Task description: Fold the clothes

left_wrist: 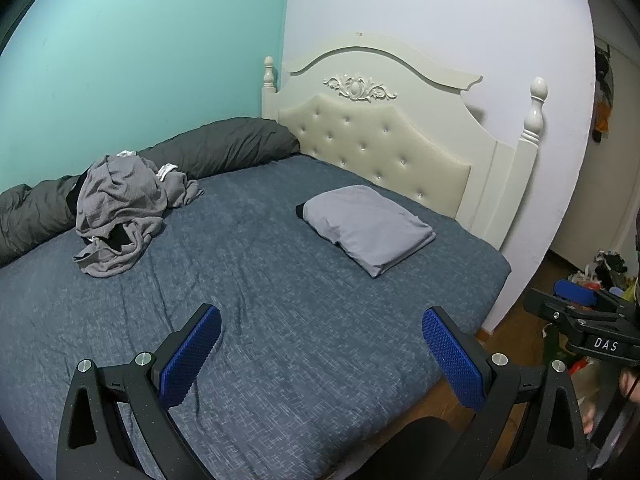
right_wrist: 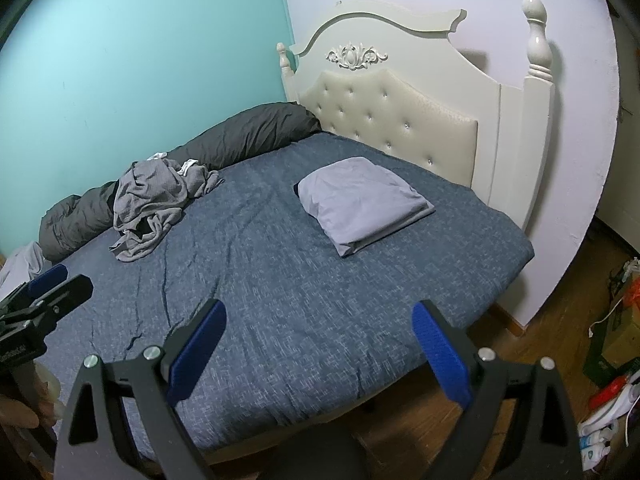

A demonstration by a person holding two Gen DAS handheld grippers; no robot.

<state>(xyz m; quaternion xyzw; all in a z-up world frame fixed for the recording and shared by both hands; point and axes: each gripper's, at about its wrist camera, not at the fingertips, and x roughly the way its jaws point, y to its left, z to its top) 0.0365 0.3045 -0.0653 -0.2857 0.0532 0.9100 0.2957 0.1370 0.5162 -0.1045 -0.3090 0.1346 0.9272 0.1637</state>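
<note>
A crumpled pile of grey clothes (left_wrist: 120, 216) (right_wrist: 152, 208) lies on the far left of the bed, against a dark rolled duvet. A folded light-grey garment (left_wrist: 368, 228) (right_wrist: 360, 204) rests flat near the headboard. My left gripper (left_wrist: 320, 344) hangs open above the blue bedspread (left_wrist: 280, 320), well short of both garments, with nothing between its blue pads. My right gripper (right_wrist: 320, 340) is likewise open and empty over the bed's near edge. Each gripper shows at the side of the other's view: the right one (left_wrist: 576, 312), the left one (right_wrist: 44, 300).
A dark grey rolled duvet (left_wrist: 208, 152) (right_wrist: 240, 136) runs along the teal wall. A cream tufted headboard (left_wrist: 376, 136) (right_wrist: 400, 112) stands at the back. Wooden floor with boxes and clutter (right_wrist: 612, 352) lies right of the bed. A hand (left_wrist: 630, 382) shows at the right edge.
</note>
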